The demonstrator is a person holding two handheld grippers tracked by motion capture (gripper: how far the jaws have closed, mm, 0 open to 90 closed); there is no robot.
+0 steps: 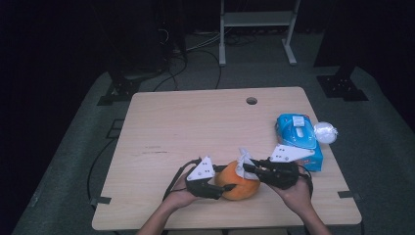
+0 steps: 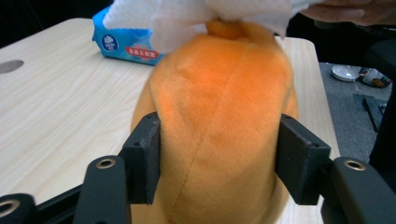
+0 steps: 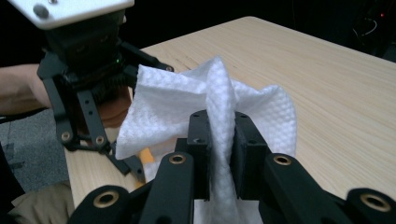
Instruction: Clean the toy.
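An orange plush toy (image 1: 240, 188) lies near the front edge of the wooden table (image 1: 195, 127). My left gripper (image 1: 221, 188) comes at it from the left, and in the left gripper view both pads press into the plush toy's (image 2: 219, 116) sides. A white tissue (image 1: 243, 161) rests on top of the toy, pinched upright between the jaws of my right gripper (image 3: 222, 144), which reaches in from the right. In the right gripper view the tissue (image 3: 163, 112) fans out to the left, with the left gripper's body (image 3: 88, 70) behind it.
A blue tissue pack (image 1: 298, 139) lies at the table's right edge, with a whitish round object (image 1: 325, 132) just beyond it. A cable hole (image 1: 251, 101) sits near the far edge. A metal stand (image 1: 257, 29) is on the floor behind the table.
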